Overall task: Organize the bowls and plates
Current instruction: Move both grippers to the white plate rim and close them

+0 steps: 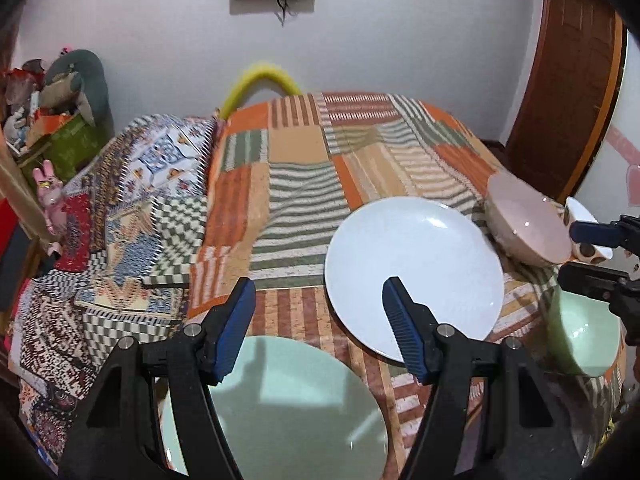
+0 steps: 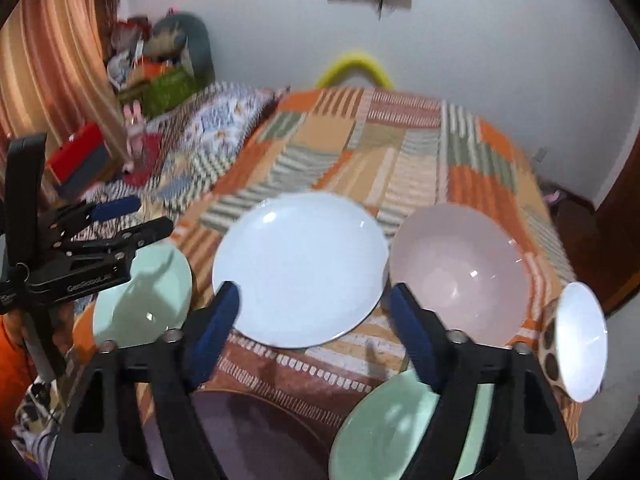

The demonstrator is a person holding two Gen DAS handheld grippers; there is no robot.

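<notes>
On a patchwork bedspread lie a pale blue plate (image 1: 416,268) (image 2: 300,268), a mint green plate (image 1: 296,412) (image 2: 144,304), a pink bowl (image 1: 528,220) (image 2: 460,272), a mint green bowl (image 1: 580,332) (image 2: 388,428), a spotted white bowl (image 1: 584,224) (image 2: 580,340) and a dark purple plate (image 2: 248,440). My left gripper (image 1: 320,320) is open and empty above the mint plate. It also shows in the right wrist view (image 2: 132,216). My right gripper (image 2: 316,324) is open and empty above the near dishes, between the purple plate and the mint bowl. It also shows in the left wrist view (image 1: 576,252).
The bedspread (image 1: 296,184) covers the bed up to a white wall. A second patterned quilt (image 1: 120,216) lies at the left. Boxes and soft toys (image 1: 56,112) are piled at the far left. A wooden door (image 1: 568,92) stands at the right.
</notes>
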